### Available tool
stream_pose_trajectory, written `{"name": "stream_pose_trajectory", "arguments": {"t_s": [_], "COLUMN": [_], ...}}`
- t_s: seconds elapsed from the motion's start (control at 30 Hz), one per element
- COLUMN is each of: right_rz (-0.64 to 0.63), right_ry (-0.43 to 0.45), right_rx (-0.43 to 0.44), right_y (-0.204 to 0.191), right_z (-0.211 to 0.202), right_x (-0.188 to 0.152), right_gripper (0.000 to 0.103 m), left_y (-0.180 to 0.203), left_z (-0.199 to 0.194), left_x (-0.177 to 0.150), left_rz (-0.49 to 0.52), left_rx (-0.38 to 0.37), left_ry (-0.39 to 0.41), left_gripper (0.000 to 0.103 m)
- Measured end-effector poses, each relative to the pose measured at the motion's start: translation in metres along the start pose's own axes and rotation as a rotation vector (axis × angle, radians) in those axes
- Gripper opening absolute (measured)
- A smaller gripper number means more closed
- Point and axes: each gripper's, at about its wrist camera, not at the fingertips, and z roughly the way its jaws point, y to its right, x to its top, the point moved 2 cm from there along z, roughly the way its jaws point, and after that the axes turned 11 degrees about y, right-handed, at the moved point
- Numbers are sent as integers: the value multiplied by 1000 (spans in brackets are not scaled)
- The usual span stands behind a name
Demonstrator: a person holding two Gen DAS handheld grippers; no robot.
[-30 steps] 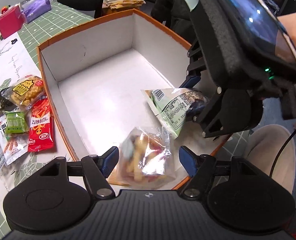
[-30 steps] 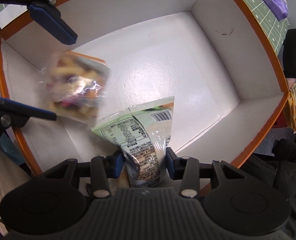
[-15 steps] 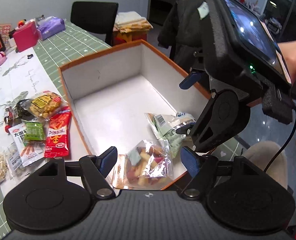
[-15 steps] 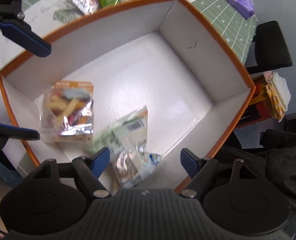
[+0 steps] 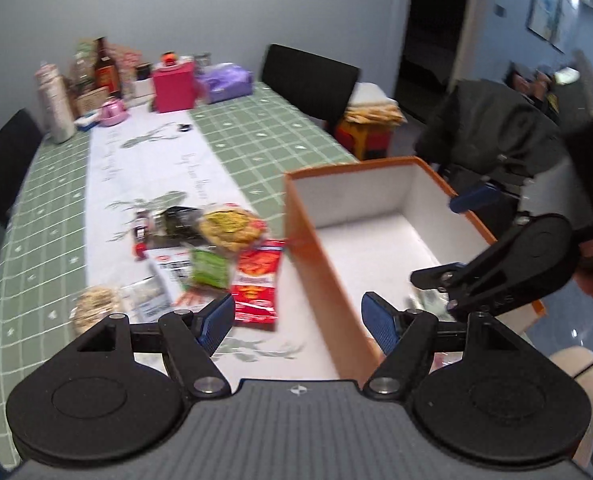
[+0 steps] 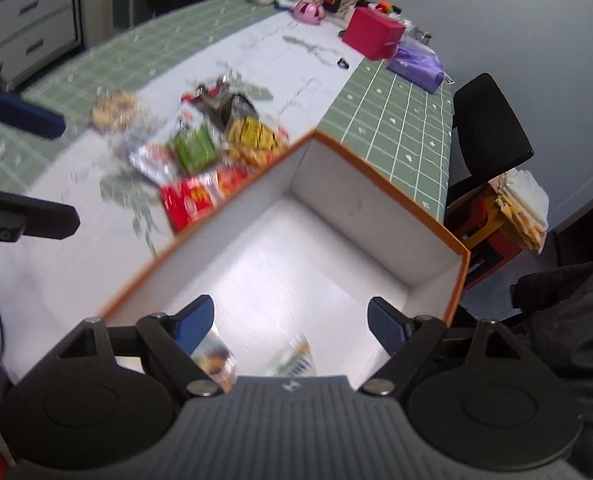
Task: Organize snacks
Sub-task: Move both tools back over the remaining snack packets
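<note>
Both packets dropped, grippers lifted clear.
Right gripper let go its green packet, jaws opening; left gripper swung to 10 o'clock off the box.

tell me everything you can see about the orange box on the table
The orange box is an open-topped rectangular carton, cardboard by the look, orange outside and along the rim, plain white inside. It sits upright on the table's white runner near the edge. A red snack packet lies against its outer wall. Two snack packets show at its near end; the rest is bare.
</note>
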Motion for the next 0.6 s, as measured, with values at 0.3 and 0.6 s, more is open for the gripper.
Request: {"name": "stream_pose_trajectory", "arguments": {"t_s": [0.3, 0.6], "right_rz": [8, 23], "right_ry": [86, 59], "right_rx": [69, 111], "right_y": [-40, -65], "right_z": [30, 87], "right_x": [38, 62], "right_gripper": [63, 48], "left_y": [-56, -96], "left_z": [9, 44], "left_x": [-6, -34], "left_rz": [-60, -153], "left_rx": [108, 147], "left_ry": [11, -20], "left_gripper": [82, 65]}}
